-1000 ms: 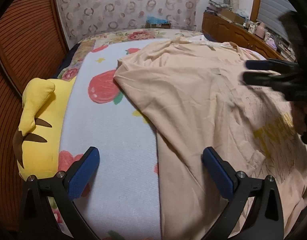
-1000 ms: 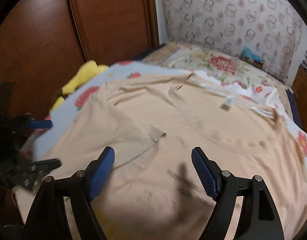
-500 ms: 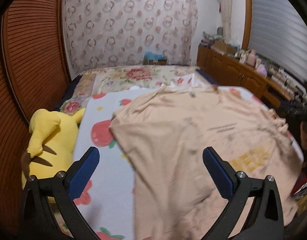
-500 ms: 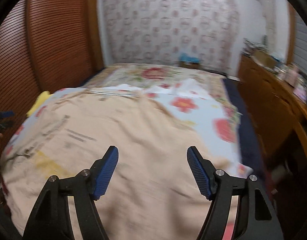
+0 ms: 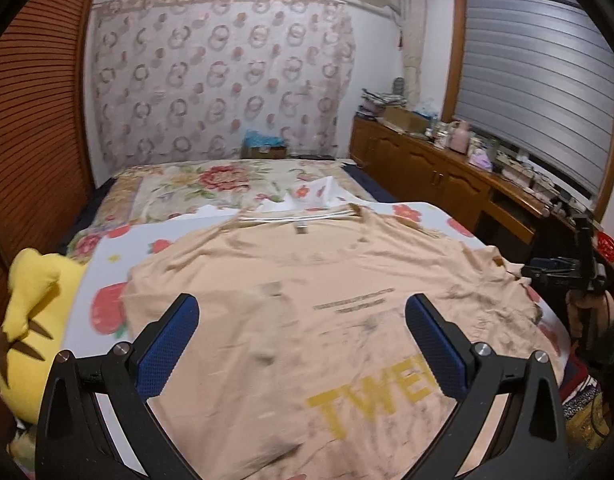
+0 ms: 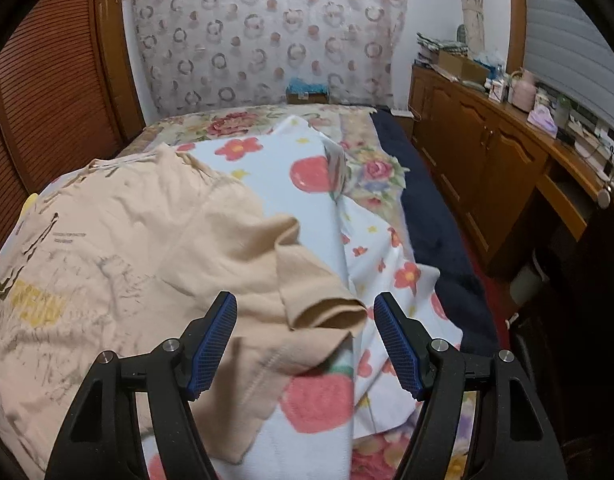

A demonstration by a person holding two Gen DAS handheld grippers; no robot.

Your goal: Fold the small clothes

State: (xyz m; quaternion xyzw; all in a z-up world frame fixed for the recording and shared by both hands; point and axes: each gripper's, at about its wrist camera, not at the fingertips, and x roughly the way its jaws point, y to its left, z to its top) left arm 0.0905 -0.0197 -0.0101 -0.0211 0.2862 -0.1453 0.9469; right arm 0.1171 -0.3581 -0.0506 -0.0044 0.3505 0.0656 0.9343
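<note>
A peach T-shirt with yellow lettering lies spread front up on the bed, collar toward the far wall. My left gripper is open and empty, above the shirt's lower middle. My right gripper is open and empty, hovering over the shirt's right sleeve, which lies rumpled at the shirt's right edge. The right gripper also shows at the far right of the left wrist view.
A white blanket with red fruit prints covers the bed under the shirt. A yellow plush toy lies at the bed's left edge by the wooden slatted wall. A wooden cabinet with clutter runs along the right.
Both grippers pulled back and turned. The left now looks along the bed from the shirt's hem; the right swung from the shirt's middle to its right sleeve. Both stay open.
</note>
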